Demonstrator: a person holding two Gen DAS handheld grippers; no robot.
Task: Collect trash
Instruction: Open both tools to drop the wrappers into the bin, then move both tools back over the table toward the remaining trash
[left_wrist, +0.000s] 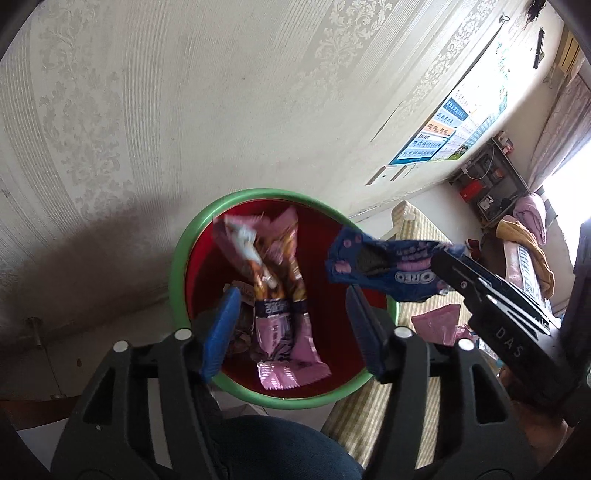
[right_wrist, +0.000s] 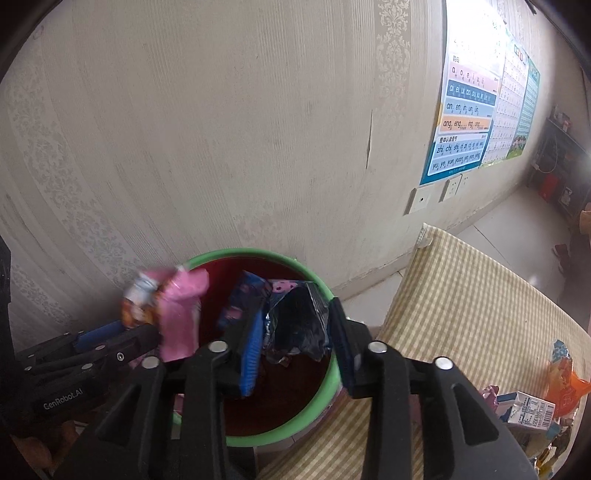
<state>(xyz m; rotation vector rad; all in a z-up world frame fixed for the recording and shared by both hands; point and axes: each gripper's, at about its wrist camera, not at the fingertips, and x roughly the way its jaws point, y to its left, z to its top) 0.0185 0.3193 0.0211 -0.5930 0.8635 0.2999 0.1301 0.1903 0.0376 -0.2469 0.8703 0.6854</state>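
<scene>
The bin (left_wrist: 177, 266), red inside with a green rim, sits at lower centre of both views, against the patterned wall (left_wrist: 184, 92). In your left-wrist view a pink snack wrapper (left_wrist: 280, 295) hangs blurred in the bin's mouth, between the blue pads of your left gripper (left_wrist: 290, 328); those jaws stand spread and neither pad touches it. More pink wrapper lies on the bin's floor beneath.

To the right of it, the blue Oreo wrapper (left_wrist: 384, 266) juts over the bin's right rim from the tip of your right gripper (left_wrist: 447, 258). Your right-wrist view shows that same wrapper (right_wrist: 295, 321) crumpled between two parted pads (right_wrist: 251, 350); whether a pad still touches it I cannot tell.

Outside the bin, a checked cloth (right_wrist: 472, 295) spreads across the lower right, with a small carton (right_wrist: 528, 408) and an orange packet (right_wrist: 565, 384) at its lower right edge. A pinyin poster (right_wrist: 469, 110) hangs at upper right, wall sockets (right_wrist: 436, 195) below it.
</scene>
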